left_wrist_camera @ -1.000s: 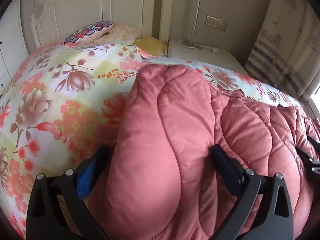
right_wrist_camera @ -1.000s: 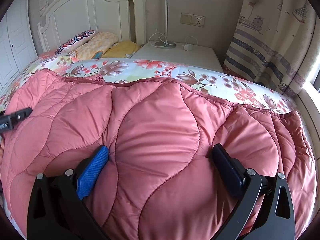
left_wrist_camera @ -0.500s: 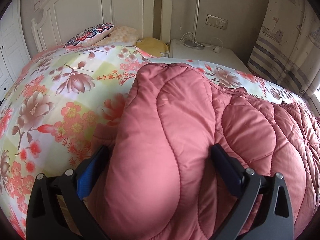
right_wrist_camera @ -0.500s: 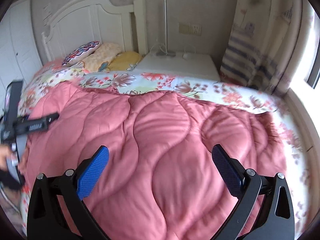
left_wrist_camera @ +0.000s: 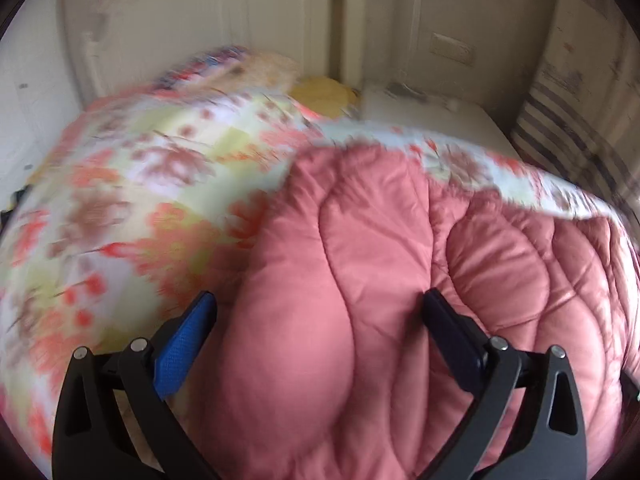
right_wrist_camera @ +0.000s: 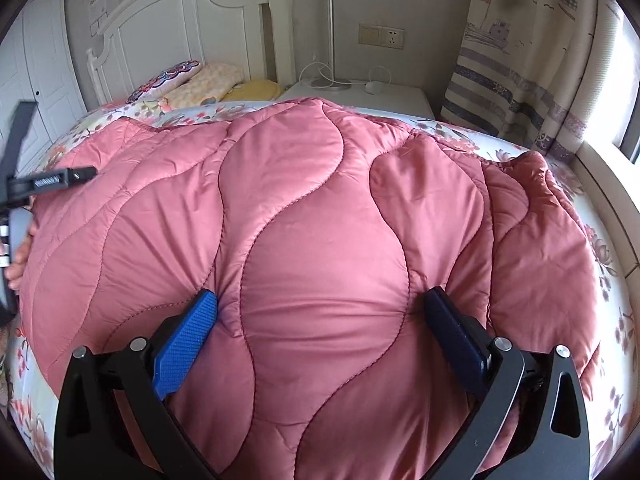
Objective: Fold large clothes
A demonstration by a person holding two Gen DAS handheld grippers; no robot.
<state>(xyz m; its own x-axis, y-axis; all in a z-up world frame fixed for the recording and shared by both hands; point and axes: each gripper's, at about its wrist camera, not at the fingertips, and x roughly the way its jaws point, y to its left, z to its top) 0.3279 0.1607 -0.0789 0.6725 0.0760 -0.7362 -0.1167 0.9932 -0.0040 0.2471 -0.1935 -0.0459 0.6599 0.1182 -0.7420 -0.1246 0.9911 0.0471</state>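
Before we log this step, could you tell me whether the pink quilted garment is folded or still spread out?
Spread, not neatly folded: the pink quilted garment lies broadly across the floral bed cover, only its right edge bunched.

Almost nothing can be read here. In the right wrist view, the left gripper (right_wrist_camera: pixel 60 178) reaches in from the left edge over the pink quilted garment (right_wrist_camera: pixel 320 240), and a small white label with dark lettering sits on its black bar; the characters are too small and blurred to make out. A sheet of paper (right_wrist_camera: pixel 97 9) is stuck on the wall beside the white headboard (right_wrist_camera: pixel 180 28), with print too faint to decipher. The left wrist view is motion-blurred and shows no text at all. No brand, number or sign is legible on the garment, the bed cover or the curtain.
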